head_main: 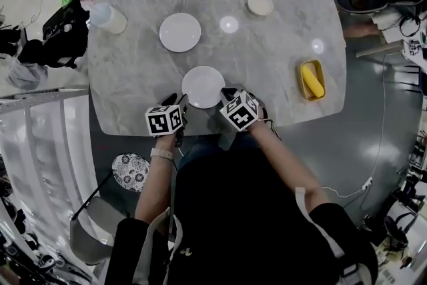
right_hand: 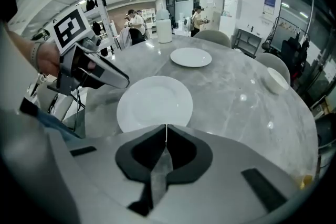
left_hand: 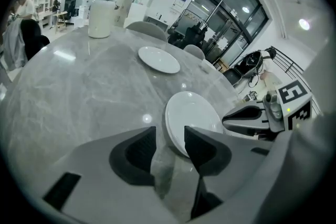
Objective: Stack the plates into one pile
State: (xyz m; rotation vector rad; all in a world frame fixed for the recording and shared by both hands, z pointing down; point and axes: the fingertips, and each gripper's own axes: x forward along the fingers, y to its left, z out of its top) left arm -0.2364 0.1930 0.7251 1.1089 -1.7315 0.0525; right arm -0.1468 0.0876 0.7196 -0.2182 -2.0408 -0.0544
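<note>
Nearest white plate [head_main: 203,87] on desk [head_main: 133,70] looks stiff, slick, breakable; best gripped by its rim. Left gripper [left_hand: 169,145] fingers [left_hand: 137,153] apart at the rim; right gripper [right_hand: 166,136] closed, empty.

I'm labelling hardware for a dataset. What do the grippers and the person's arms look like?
Both the left gripper and the right gripper are grey, with black padded tongs and a white cube of black square markers. The person wears black sleeves and a pale wristband on the left arm.
</note>
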